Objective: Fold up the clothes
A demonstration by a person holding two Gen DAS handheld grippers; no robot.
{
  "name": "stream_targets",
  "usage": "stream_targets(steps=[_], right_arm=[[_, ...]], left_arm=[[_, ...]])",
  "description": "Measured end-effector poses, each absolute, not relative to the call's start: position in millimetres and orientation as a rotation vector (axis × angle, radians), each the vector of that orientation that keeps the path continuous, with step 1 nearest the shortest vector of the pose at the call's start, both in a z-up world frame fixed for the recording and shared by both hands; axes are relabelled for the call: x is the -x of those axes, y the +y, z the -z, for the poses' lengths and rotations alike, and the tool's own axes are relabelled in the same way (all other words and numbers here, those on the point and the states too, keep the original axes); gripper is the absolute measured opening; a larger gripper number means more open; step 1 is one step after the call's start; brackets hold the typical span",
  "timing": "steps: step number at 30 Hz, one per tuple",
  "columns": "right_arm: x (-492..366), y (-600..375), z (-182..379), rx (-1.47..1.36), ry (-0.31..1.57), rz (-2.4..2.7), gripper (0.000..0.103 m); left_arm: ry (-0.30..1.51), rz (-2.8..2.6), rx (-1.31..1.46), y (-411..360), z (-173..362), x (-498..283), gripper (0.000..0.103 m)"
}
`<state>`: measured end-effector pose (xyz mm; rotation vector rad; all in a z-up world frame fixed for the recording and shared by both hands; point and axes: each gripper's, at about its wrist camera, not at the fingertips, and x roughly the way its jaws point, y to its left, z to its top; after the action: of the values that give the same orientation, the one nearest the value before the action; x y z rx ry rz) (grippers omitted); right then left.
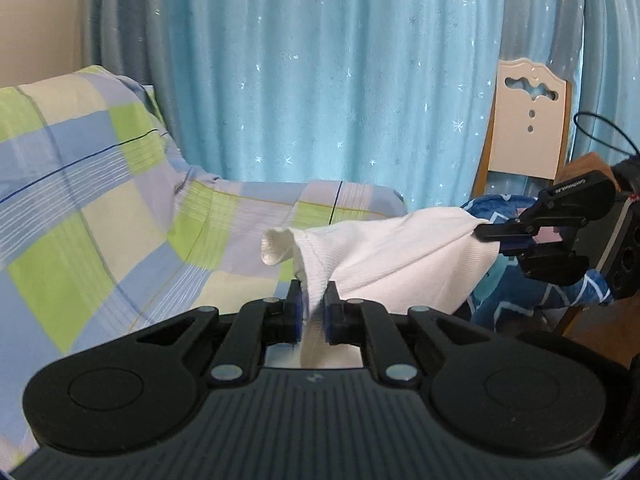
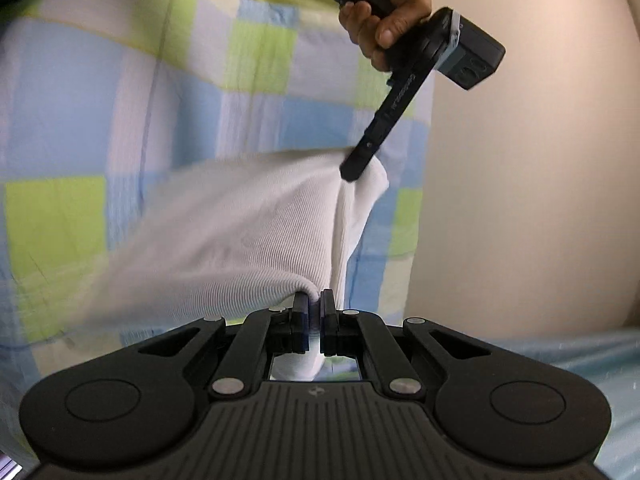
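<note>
Both grippers had the white garment [image 1: 384, 252] stretched above the checked bedsheet [image 1: 100, 208], the left gripper [image 1: 312, 304] pinched tight on a bunched hem, fingers nearly touching through the cloth, and the right gripper [image 2: 316, 316] clamped hard on the opposite ribbed edge.

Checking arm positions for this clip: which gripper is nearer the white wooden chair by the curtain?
Right. The right gripper holds the white garment just below the chair; the left gripper grips the garment's other end, farther toward the checked bedding.
</note>
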<state>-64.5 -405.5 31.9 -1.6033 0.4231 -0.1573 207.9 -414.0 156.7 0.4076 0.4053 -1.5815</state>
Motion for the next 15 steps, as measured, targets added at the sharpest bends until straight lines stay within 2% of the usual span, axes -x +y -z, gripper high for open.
stream_targets(steps=[4,9,12,15], right_arm=[[78,-363,0,1.530,0.423,0.029,0.001],[94,-307,53,1.390,0.446,-0.180,0.001],[93,-296,74,1.335,0.476,-0.244,0.001],[82,-308,76,1.315,0.500,-0.217,0.001]], left_arm=[[0.469,1.541,-0.402,-357,-125,-194,0.007],[0.615,1.464,-0.447,-293,-58,-169,0.007],[0.685,1.442,-0.454,-277,-27,-169,0.007],[0.683,1.446,-0.434,-287,-17,-178,0.007]])
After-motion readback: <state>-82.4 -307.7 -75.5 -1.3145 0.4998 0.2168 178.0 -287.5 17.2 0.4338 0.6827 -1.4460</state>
